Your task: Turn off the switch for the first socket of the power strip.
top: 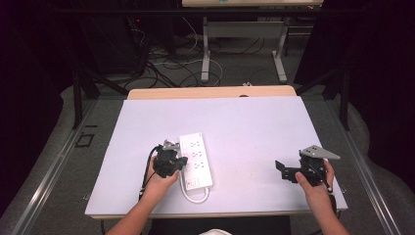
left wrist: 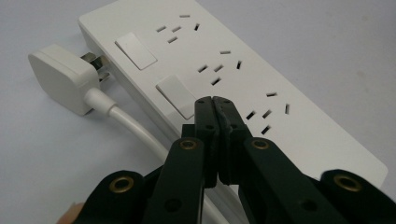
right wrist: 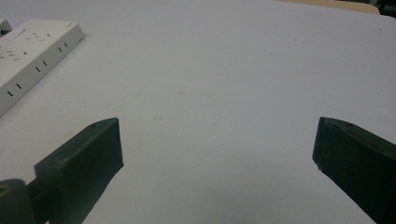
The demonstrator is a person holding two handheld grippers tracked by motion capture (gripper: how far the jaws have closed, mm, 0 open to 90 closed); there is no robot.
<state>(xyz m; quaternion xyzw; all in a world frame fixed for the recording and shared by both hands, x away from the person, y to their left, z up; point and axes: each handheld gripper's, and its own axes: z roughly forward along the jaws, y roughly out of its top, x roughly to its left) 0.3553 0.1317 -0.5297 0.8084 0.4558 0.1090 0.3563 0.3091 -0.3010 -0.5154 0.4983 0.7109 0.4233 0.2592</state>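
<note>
- Centrally placed on white table cover (top: 254, 132): white power strip (top: 195, 159), lying flat, long axis running roughly away from the person, slightly left of the cover's middle.
- Strip face in left gripper view (left wrist: 243, 79): several socket groups and two flat rocker switches (left wrist: 135, 50) along one edge.
- White plug (left wrist: 63, 77) lying on the cover just beside the strip's end, prongs pointing at the strip's side; touching or not, cannot tell.
- White cord (top: 195, 196) looped at the strip's near end in high view; seen leaving the plug toward the camera in left gripper view.
- Left gripper (left wrist: 215, 103), held in left hand (top: 159, 183): jaws pressed together with nothing between them, tips just over or on the strip's face beside the nearer switch; contact uncertain.
- Same left gripper in high view (top: 182, 161): at the strip's left edge, overlapping it.
- Right gripper (right wrist: 217, 140), held in right hand (top: 315, 188): jaws spread wide, nothing between them, bare cover beneath.
- Right gripper in high view (top: 280, 166): over the cover's right side, well apart from the strip, jaws pointing left.
- Strip's far end visible at upper left of right gripper view (right wrist: 32, 51).
</note>
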